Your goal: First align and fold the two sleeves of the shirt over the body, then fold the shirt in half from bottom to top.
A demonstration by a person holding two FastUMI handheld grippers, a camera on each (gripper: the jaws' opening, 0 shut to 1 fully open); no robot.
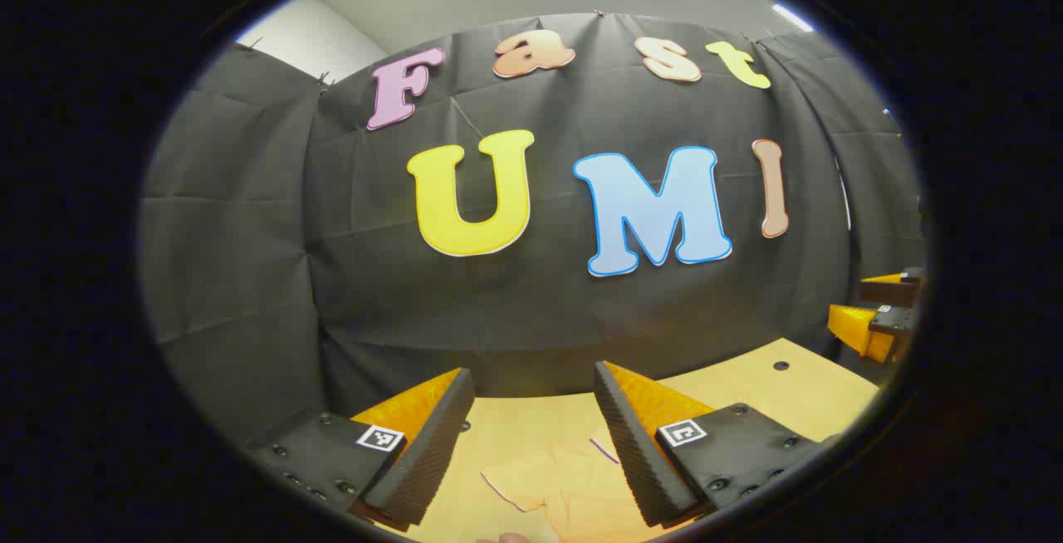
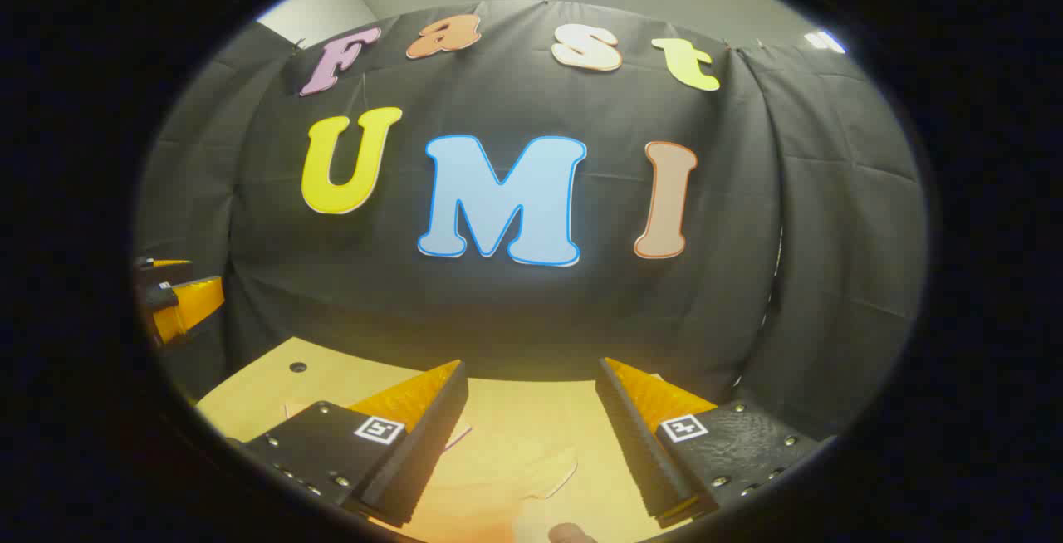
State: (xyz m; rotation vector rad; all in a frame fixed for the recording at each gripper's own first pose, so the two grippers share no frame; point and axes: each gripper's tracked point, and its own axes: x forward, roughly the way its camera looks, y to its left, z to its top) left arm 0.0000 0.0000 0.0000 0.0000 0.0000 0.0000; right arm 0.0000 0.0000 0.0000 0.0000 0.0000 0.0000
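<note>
Both grippers, left (image 1: 531, 443) and right (image 2: 531, 443), are held open above the shirt (image 1: 573, 485), apparently poised for sleeve folding.

My left gripper view rides just above the table (image 1: 747, 385), facing nearly level toward the booth's black back wall (image 1: 531, 302), which stands near. My right gripper view sits at the same low height, facing the same wall (image 2: 531, 310) from a spot further right. Both share the wall and the table's (image 2: 266, 385) far edge (each also catches the other gripper (image 1: 876, 323) (image 2: 178, 302) at its side rim).
</note>
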